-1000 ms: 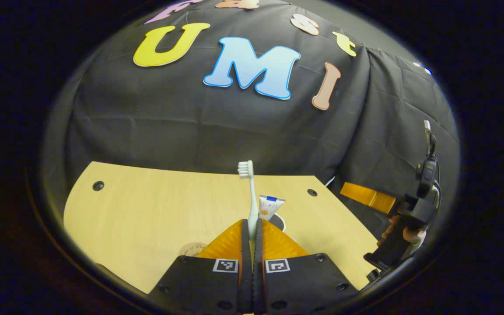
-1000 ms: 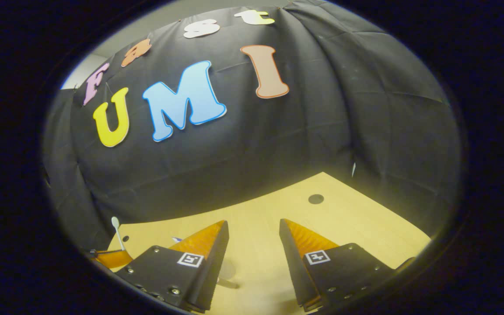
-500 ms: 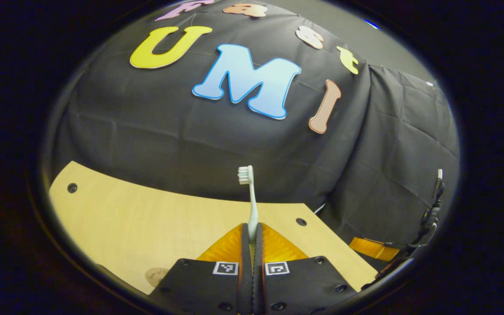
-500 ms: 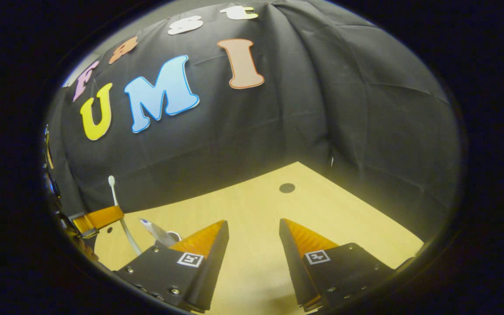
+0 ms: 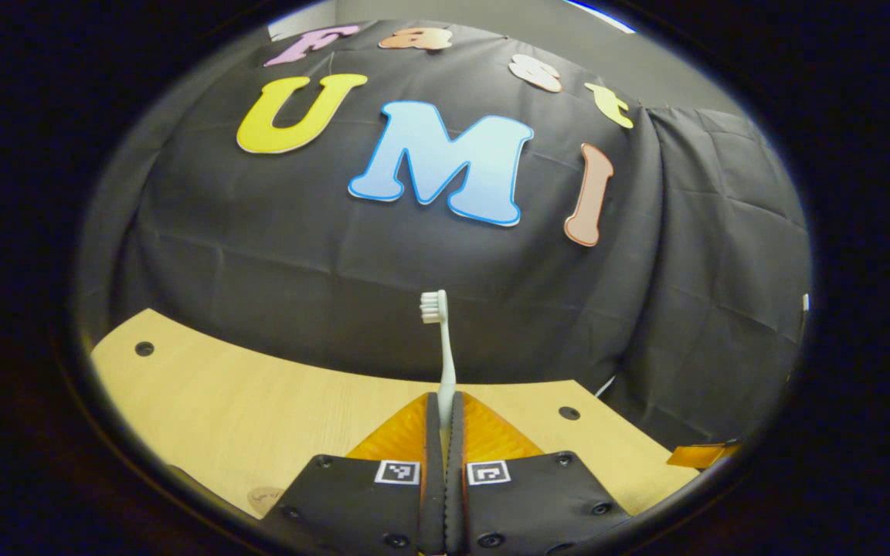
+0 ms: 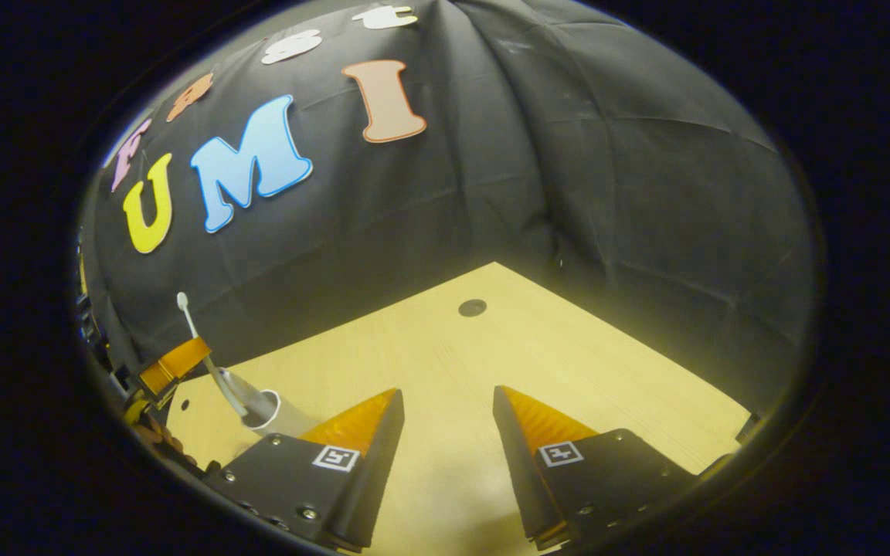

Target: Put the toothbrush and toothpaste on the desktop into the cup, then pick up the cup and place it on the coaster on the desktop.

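My left gripper [image 5: 445, 400] is shut on the handle of a pale toothbrush [image 5: 443, 347], which stands upright with its bristle head on top. In the right gripper view this toothbrush [image 6: 196, 336] slants down to the white cup [image 6: 266, 411] at the far left, with the left gripper's orange finger [image 6: 174, 361] beside it. A greyish tube shape, probably the toothpaste [image 6: 240, 384], rises from the cup. My right gripper [image 6: 445, 398] is open above the table with nothing between its fingers. The round coaster [image 5: 263, 498] peeks out at the bottom left.
The light wooden table [image 5: 259, 409] has dark round holes [image 5: 144, 348] near its corners and another hole [image 6: 473, 307] ahead of the right gripper. Black cloth walls close off the back and right. An orange finger of the right gripper [image 5: 701, 454] shows at the table's right edge.
In the left gripper view the cup and toothpaste have dropped behind my fingers, and the right gripper has drawn off to the right. The right gripper view has swung, bringing the cup into sight.
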